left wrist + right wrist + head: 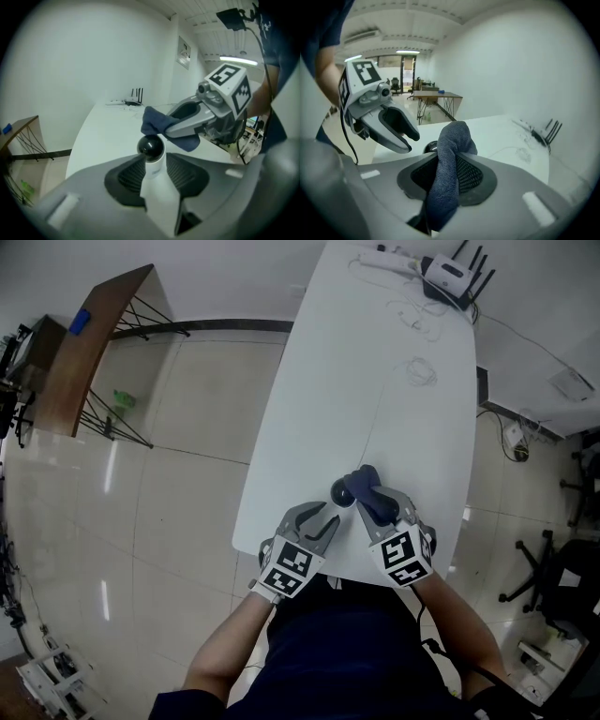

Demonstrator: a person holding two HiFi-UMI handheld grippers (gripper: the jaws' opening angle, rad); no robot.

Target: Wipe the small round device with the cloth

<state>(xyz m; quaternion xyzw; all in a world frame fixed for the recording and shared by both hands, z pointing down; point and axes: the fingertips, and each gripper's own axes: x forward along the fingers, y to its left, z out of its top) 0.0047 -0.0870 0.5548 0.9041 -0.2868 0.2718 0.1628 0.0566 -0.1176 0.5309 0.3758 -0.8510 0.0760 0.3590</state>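
The left gripper is clamped on the small round device. Its two ribbed pads press the white stem from either side, and the glossy black ball head stands up just past the jaw tips. The right gripper is clamped on the dark blue cloth. A thick fold is pinched upright between its pads, and the bunched end sticks out beyond the tips.

The two grippers meet tip to tip, both angled downward over the near end of the white table, and the device is lifted clear of the tabletop. The cloth's free end lies against the ball head on the side facing the right gripper and seems to touch it. From the right gripper's own view, only a sliver of the black head shows, just left of the cloth.

Well ahead of both grippers, at the far end of the table, stand a white router with black antennas and a white power strip, with loose thin cables trailing nearer. Off to the left gripper's side, on the tiled floor, stands a wooden desk on dark wire legs. An office chair is off to the right gripper's side.
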